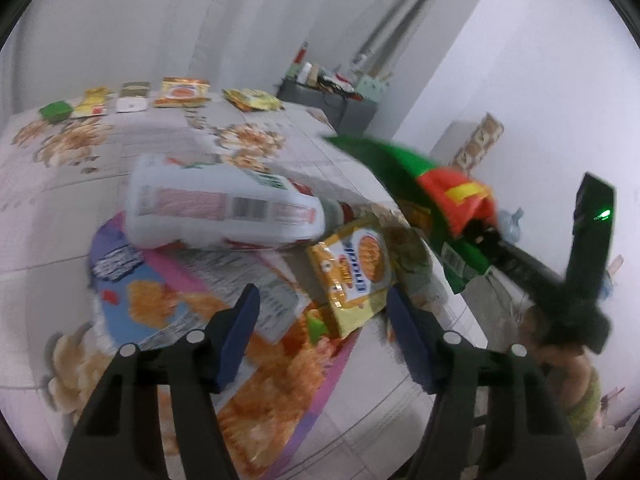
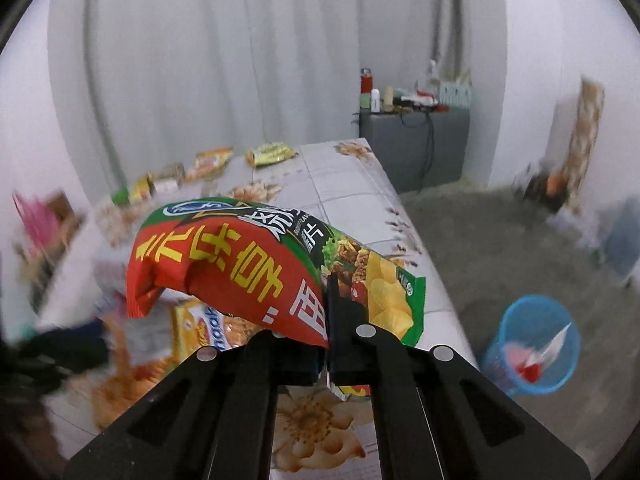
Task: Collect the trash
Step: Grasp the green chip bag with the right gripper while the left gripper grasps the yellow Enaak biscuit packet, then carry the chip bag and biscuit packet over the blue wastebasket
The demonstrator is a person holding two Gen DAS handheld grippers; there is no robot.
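Observation:
My right gripper [image 2: 327,312] is shut on a red and green chip bag [image 2: 248,264] and holds it above the table's right edge; the bag also shows in the left wrist view [image 1: 432,196]. My left gripper [image 1: 322,316] is open and empty, low over a pile of trash: a large pink and blue snack bag [image 1: 168,308], a white plastic bottle [image 1: 224,208] lying on its side, and a yellow snack packet [image 1: 356,268]. A blue bin [image 2: 532,344] with some trash in it stands on the floor to the right of the table.
Several small packets [image 1: 180,94] lie in a row along the far edge of the flower-patterned table [image 1: 80,184]. A grey cabinet [image 2: 416,144] with bottles stands beyond the table. Grey floor [image 2: 500,248] lies to the right.

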